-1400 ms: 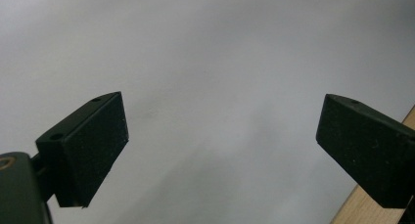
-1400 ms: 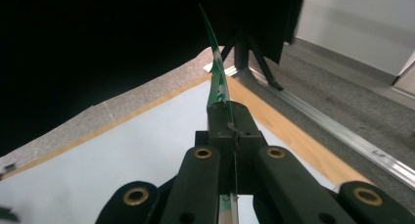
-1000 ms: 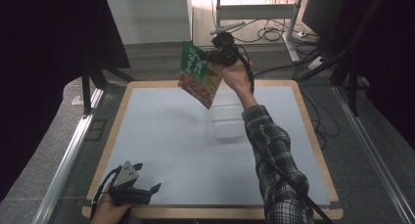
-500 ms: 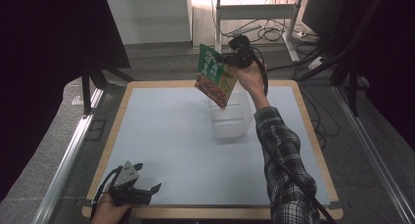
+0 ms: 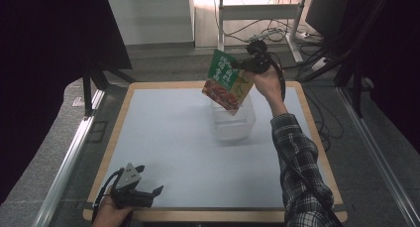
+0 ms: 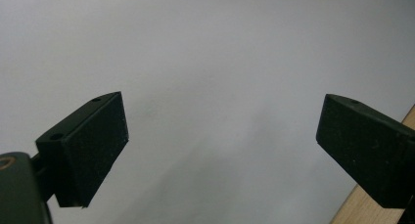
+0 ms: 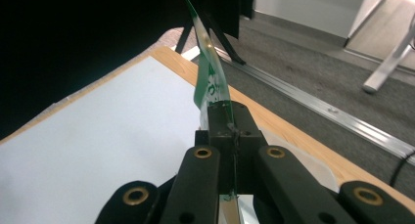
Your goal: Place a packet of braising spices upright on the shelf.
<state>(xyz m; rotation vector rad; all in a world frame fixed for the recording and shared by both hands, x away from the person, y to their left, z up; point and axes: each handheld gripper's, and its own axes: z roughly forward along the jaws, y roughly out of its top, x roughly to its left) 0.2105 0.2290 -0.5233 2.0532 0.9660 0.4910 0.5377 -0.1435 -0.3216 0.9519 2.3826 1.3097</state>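
A green food packet (image 5: 227,80) with a red picture hangs tilted in the air over a clear plastic tub (image 5: 234,120) that stands on the white table mat (image 5: 168,138). My right gripper (image 5: 246,64) is shut on the packet's upper right edge; in the right gripper view the packet (image 7: 209,77) shows edge-on, pinched between the closed jaws of the right gripper (image 7: 228,117). My left gripper (image 5: 151,194) rests low at the table's near left edge, open, with nothing between its fingers (image 6: 88,145) above bare mat.
The mat has a wooden border (image 5: 317,138). Metal rails (image 5: 64,162) run along both sides of the table. Cables and a desk frame (image 5: 257,19) lie on the floor beyond the far edge. A checked sleeve (image 5: 297,162) reaches across the right side.
My right gripper has carried the packet to the right and slightly down, from left of the tub to directly above it. The left gripper has stayed put.
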